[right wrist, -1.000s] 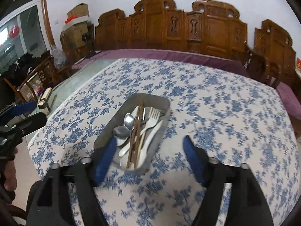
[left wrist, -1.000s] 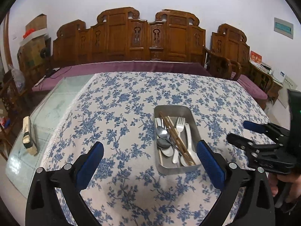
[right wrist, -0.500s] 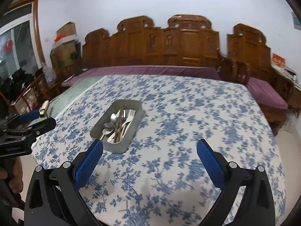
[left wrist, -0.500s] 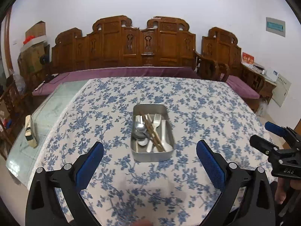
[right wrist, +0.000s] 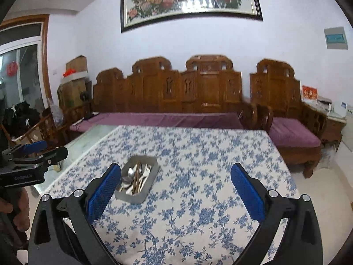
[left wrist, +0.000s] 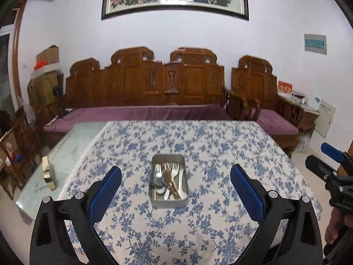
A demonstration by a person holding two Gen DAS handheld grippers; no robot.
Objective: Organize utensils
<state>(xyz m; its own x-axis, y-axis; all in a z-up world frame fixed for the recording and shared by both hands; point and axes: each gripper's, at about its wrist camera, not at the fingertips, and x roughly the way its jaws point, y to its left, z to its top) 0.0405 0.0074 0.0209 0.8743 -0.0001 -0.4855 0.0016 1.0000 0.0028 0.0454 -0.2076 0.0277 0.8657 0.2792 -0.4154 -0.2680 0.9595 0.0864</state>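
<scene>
A metal tray [left wrist: 154, 203] stands on the blue-flowered tablecloth [left wrist: 198, 150] and holds spoons [left wrist: 158, 175], brown chopsticks [left wrist: 171, 182] and a pale fork [left wrist: 174, 172]. The tray also shows in the right wrist view [right wrist: 152, 176], left of centre. My left gripper [left wrist: 175, 191] is open and empty, held back from the tray, above the table's near edge. My right gripper [right wrist: 175, 190] is open and empty, to the right of the tray. Each gripper shows at the edge of the other's view, the right one [left wrist: 331, 165] and the left one [right wrist: 33, 154].
A small wooden block [left wrist: 48, 173] stands on the uncovered glass strip [left wrist: 72, 145] at the table's left. A carved wooden bench with purple cushions [left wrist: 143, 112] runs along the far side. A wooden armchair [right wrist: 293, 132] stands at the right.
Both grippers have pulled back and up from the tray, which now looks smaller and farther off. Both stay open and empty. The utensils have not moved.
</scene>
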